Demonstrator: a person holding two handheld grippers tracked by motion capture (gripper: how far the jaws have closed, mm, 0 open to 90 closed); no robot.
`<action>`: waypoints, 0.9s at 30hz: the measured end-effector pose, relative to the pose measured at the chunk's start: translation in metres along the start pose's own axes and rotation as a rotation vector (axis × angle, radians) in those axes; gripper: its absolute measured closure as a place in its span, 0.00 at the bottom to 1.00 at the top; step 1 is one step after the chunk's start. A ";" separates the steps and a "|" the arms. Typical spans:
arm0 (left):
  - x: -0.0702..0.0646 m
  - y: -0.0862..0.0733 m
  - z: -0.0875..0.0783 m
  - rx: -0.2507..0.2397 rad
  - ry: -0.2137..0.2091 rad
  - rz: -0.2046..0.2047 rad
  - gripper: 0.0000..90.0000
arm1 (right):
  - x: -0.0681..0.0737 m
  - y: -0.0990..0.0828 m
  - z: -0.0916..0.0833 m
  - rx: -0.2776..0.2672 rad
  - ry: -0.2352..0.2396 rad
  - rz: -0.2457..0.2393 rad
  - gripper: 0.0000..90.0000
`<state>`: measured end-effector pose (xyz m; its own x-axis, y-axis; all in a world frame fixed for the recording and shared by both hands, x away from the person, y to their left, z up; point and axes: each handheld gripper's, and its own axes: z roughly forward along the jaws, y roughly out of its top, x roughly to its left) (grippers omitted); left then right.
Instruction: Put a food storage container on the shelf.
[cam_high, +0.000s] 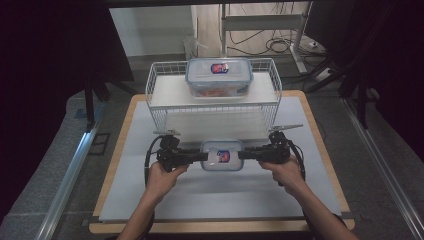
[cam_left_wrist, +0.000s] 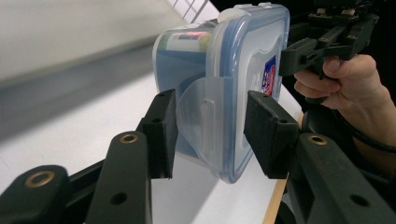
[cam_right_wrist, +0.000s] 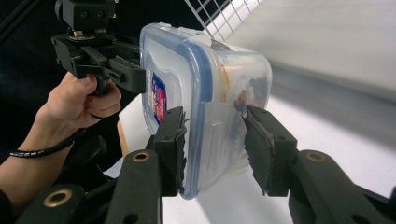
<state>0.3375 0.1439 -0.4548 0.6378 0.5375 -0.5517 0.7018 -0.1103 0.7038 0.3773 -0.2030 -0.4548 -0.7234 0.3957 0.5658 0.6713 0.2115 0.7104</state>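
the box (cam_high: 222, 155), clear with a blue-rimmed lid and a red and blue label, hangs above the tabletop (cam_high: 215, 195) near its middle, just in front of the wire rack (cam_high: 150, 92). the left gripper (cam_high: 200, 156) has its jaws part closed on the box's left end, pads pressing on top and bottom around the latch flap (cam_left_wrist: 205, 119). the right gripper (cam_high: 243, 154) grips the other end the same way. the contents are blurred, perhaps food. a second box (cam_high: 219, 76) sits on the rack's upper shelf, well apart.
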 end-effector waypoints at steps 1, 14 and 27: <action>-0.001 0.003 -0.002 -0.002 0.001 0.006 0.62 | 0.001 0.003 -0.001 -0.003 0.003 -0.002 0.65; -0.015 0.033 -0.022 -0.041 -0.033 0.046 0.65 | 0.018 0.035 -0.017 -0.040 0.020 -0.051 0.65; -0.033 0.087 -0.047 -0.081 -0.025 0.096 0.65 | 0.041 0.088 -0.033 -0.077 0.003 -0.104 0.65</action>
<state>0.3626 0.1559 -0.3544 0.7091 0.5067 -0.4903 0.6101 -0.0922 0.7870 0.4009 -0.1977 -0.3548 -0.7891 0.3727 0.4882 0.5782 0.1823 0.7953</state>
